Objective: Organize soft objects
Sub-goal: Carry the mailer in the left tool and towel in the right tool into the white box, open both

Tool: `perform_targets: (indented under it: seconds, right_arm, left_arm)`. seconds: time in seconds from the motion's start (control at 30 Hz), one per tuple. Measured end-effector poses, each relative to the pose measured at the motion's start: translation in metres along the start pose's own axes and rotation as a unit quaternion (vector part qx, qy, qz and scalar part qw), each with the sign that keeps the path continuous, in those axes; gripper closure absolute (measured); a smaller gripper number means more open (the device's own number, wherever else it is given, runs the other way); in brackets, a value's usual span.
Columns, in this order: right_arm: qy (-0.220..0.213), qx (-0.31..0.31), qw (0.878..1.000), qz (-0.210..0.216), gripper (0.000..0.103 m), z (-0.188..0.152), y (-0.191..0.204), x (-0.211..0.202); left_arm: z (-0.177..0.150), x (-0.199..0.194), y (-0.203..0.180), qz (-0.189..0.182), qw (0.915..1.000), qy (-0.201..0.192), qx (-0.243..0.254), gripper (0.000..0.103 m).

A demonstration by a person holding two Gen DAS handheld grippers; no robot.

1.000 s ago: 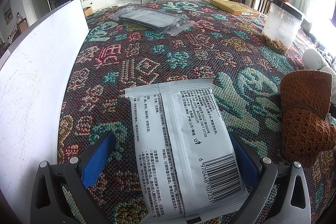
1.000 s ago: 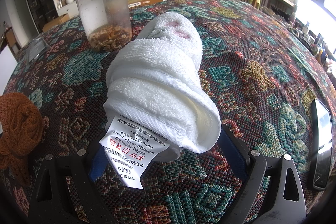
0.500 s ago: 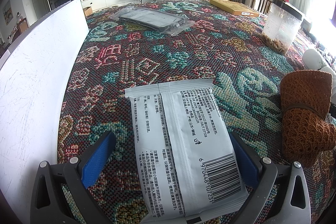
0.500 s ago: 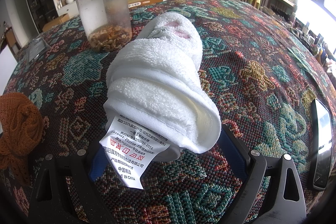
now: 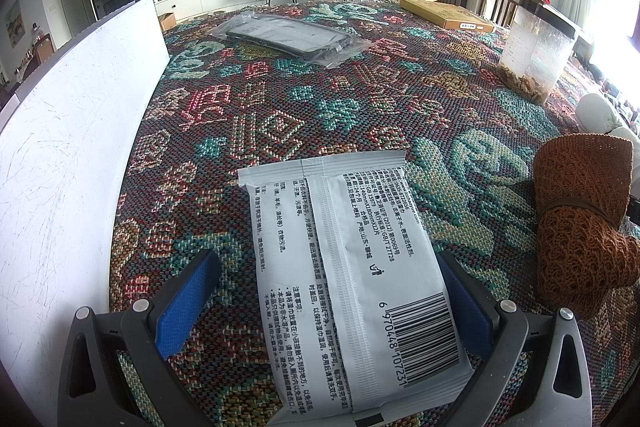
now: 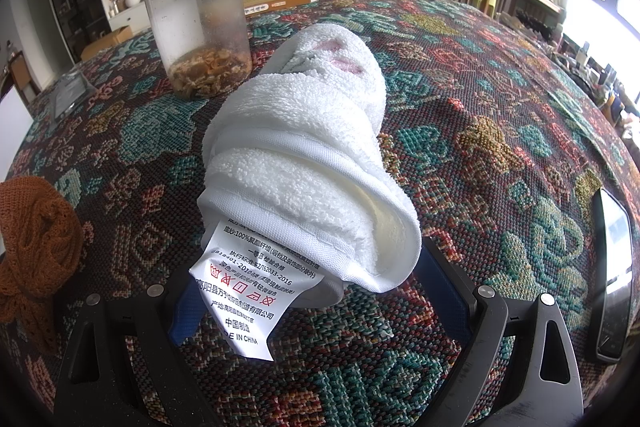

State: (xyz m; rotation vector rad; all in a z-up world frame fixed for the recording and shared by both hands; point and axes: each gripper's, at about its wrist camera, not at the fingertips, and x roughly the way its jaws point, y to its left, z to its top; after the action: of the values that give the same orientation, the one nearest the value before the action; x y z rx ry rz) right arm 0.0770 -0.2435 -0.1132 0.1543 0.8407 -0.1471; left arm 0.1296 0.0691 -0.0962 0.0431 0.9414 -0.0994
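the left gripper [image 5: 324, 303] is spread wide around a white wet-wipe pack [image 5: 348, 275] lying flat on the patterned bench cloth [image 5: 280, 99], its left pad clear of the pack and its right pad at the pack's edge. the right gripper [image 6: 316, 291] is also wide open, straddling the near end of a rolled white towel [image 6: 304, 155] without squeezing it. a brown knitted bundle [image 5: 580, 227] lies between the two, near a clear jar [image 6: 200, 23].

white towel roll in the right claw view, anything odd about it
The white towel roll is coming loose at its near end: layers gape open and the care label hangs out. No spill or damage shows.
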Motion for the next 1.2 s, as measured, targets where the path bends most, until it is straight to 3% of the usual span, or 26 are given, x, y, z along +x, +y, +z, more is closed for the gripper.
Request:
perform_targets:
  seconds: [0.5,0.63,0.7,0.83,0.87,0.9,0.93,1.07,1.2]
  right_arm:
    - [-0.002,0.000,1.000,0.013,0.009,-0.001,-0.004,-0.002]
    - [-0.055,0.061,0.995,0.061,0.010,0.001,-0.023,-0.026]
    - [-0.067,0.071,0.993,0.062,0.010,0.016,-0.026,-0.031]
    - [0.001,0.032,0.999,0.041,0.010,0.064,-0.010,0.000]
    - [0.027,0.017,0.999,0.040,0.015,0.072,-0.006,0.013]
    - [0.053,0.008,0.997,0.050,0.027,0.076,-0.004,0.025]
    - [0.070,0.006,0.996,0.055,0.055,0.076,-0.005,0.031]
    - [0.038,-0.013,0.999,0.030,0.056,0.069,0.001,0.001]
    - [-0.018,-0.034,0.998,0.054,0.056,0.074,0.019,-0.068]
  left_arm:
    - [0.000,0.001,-0.001,0.002,1.0000,0.000,0.001,0.000]
    - [0.000,0.001,-0.001,0.001,1.0000,0.000,0.000,0.000]
    - [0.001,0.001,0.000,0.001,1.0000,0.004,0.000,0.000]
    - [0.004,0.001,-0.005,-0.006,0.9994,0.035,0.008,0.002]
    - [0.003,-0.001,-0.007,-0.008,0.9992,0.038,0.012,0.008]
    - [0.003,-0.007,-0.010,-0.016,0.9990,0.037,0.021,0.029]
    - [0.003,-0.013,-0.012,-0.016,0.9988,0.036,0.030,0.036]
    - [0.003,-0.046,-0.008,-0.056,0.9983,0.007,0.011,0.037]
    - [0.009,-0.098,0.005,-0.113,0.9925,-0.032,-0.033,0.037]
